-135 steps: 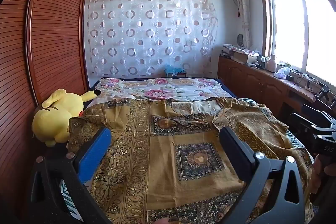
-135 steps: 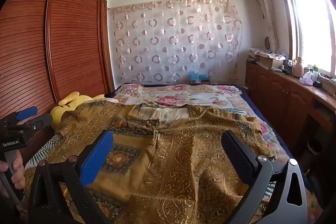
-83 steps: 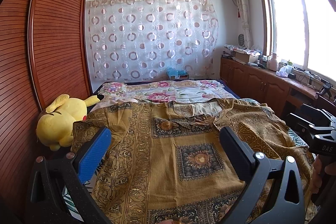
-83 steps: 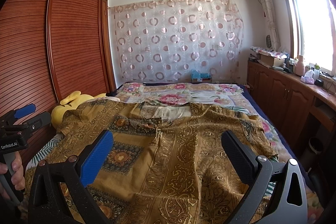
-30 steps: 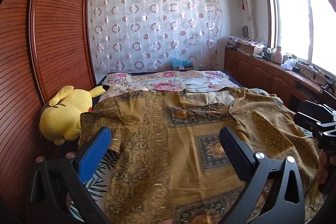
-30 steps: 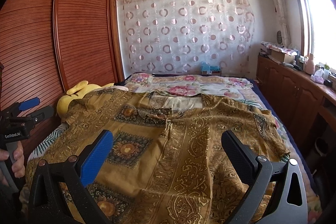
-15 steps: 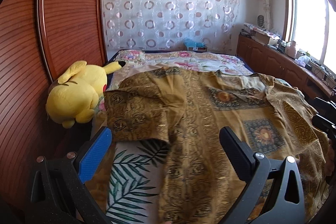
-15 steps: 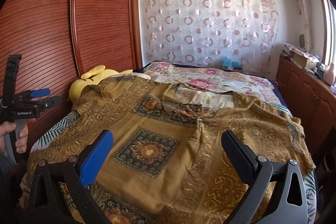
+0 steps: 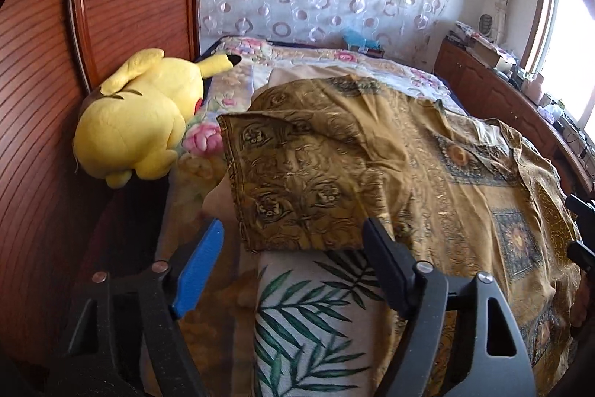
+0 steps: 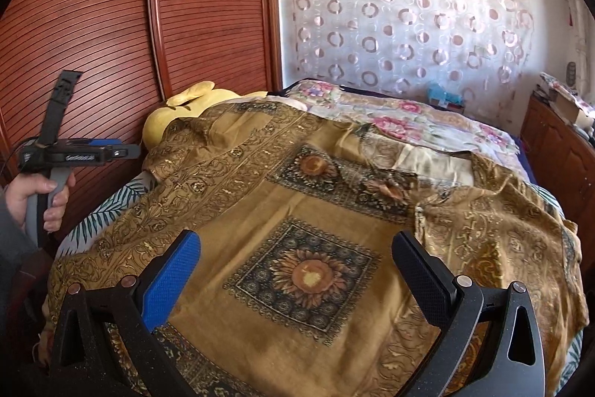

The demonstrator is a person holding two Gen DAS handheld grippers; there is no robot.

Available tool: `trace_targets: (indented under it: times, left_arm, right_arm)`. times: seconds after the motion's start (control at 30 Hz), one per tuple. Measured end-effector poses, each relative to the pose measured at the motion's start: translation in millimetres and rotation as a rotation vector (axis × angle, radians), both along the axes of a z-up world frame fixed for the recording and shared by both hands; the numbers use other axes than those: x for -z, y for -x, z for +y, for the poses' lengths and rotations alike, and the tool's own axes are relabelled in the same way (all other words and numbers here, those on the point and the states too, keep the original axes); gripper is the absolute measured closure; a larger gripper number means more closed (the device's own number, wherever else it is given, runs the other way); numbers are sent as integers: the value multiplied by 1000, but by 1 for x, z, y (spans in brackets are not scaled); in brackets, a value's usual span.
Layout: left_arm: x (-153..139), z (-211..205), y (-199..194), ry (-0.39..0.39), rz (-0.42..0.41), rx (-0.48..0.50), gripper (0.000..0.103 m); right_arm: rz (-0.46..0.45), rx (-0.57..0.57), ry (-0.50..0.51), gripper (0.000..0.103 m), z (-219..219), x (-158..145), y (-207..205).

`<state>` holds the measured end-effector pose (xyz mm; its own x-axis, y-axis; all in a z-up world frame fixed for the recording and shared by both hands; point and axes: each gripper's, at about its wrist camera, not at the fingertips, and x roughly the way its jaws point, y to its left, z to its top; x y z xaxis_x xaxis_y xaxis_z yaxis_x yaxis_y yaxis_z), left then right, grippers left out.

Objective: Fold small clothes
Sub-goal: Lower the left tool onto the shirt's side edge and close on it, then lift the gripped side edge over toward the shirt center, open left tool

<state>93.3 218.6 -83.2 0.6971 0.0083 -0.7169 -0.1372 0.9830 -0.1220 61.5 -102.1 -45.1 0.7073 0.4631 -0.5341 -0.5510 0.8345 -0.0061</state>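
Note:
A large ochre patterned shirt (image 9: 427, 151) lies spread flat on the bed; it also fills the right wrist view (image 10: 305, 226). Its left sleeve (image 9: 297, 181) lies just ahead of my left gripper (image 9: 293, 248), which is open and empty, a little short of the sleeve's hem. My right gripper (image 10: 297, 255) is open and empty, hovering over the shirt's body above a sunflower square (image 10: 308, 270). In the right wrist view the left gripper (image 10: 93, 151) appears at the bed's left side, held in a hand.
A yellow plush toy (image 9: 137, 114) lies at the bed's left edge against the wooden wardrobe (image 10: 111, 25). A leaf-print sheet (image 9: 308, 315) shows under the sleeve. A floral quilt (image 10: 409, 114) covers the bed's far end. Wooden cabinets (image 9: 494, 99) run along the right.
My left gripper has swung left and down toward the shirt's left sleeve and narrowed somewhat. My right gripper has turned left and lowered over the shirt's body. Both stayed empty.

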Motion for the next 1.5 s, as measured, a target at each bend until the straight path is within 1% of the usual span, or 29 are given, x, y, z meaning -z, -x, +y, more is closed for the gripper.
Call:
trace_targets:
  times: [0.03, 0.13, 0.3, 0.37, 0.4, 0.43, 0.47, 0.53, 0.57, 0.6, 0.63, 0.73, 0.83, 0.93, 1.1, 1.27, 1.43, 1.5]
  left_arm:
    - [4, 3, -4, 9, 14, -2, 35]
    - [15, 10, -13, 31, 44, 4, 43]
    - [35, 18, -29, 68, 121, 13, 46]
    - [38, 20, -31, 89, 127, 19, 48]
    - [37, 21, -31, 101, 132, 24, 51]
    - [36, 20, -31, 99, 132, 26, 52]
    - [36, 19, -30, 95, 131, 32, 57]
    - [35, 16, -29, 98, 123, 57, 71]
    - [33, 13, -27, 79, 119, 56, 73]
    - [32, 11, -27, 55, 116, 52, 78]
    - [30, 9, -26, 30, 113, 47, 85]
    - [23, 10, -21, 20, 92, 34, 92]
    - [8, 3, -12, -34, 37, 31, 94]
    - [-11, -9, -6, -46, -36, 61, 95]
    - [-37, -31, -13, -45, -94, 137, 95]
    - [-49, -76, -19, -52, -109, 243, 95]
    - [-41, -111, -14, -53, -82, 327, 95]
    - [-36, -119, -10, -62, -70, 340, 95]
  right_arm:
    - [2, -2, 5, 0, 2, 1, -2]
    - [16, -16, 4, 0, 4, 1, -5]
    - [34, -38, 6, 0, 9, 3, -4]
    - [37, -48, 12, 0, 10, 3, -1]
    - [36, -51, 16, 0, 14, 4, -3]
    - [40, -56, 20, 0, 14, 4, -2]
    - [44, -59, 23, 0, 16, 5, -4]
    - [57, -67, 26, 0, 19, 6, -7]
    - [62, -68, 26, 0, 20, 7, -8]
    - [65, -68, 27, 0, 20, 7, -8]
    - [64, -68, 28, 0, 21, 6, -9]
    - [58, -68, 22, 0, 19, 4, -4]
    - [44, -60, 23, 0, 17, 3, -3]
    - [35, -46, 16, 0, 13, 3, -3]
    - [31, -6, -7, 0, -2, 0, -7]
    - [22, 35, -34, 0, -20, -6, -5]
    - [12, 61, -54, 0, -31, -7, 0]
    - [18, 63, -61, 0, -32, -6, 1]
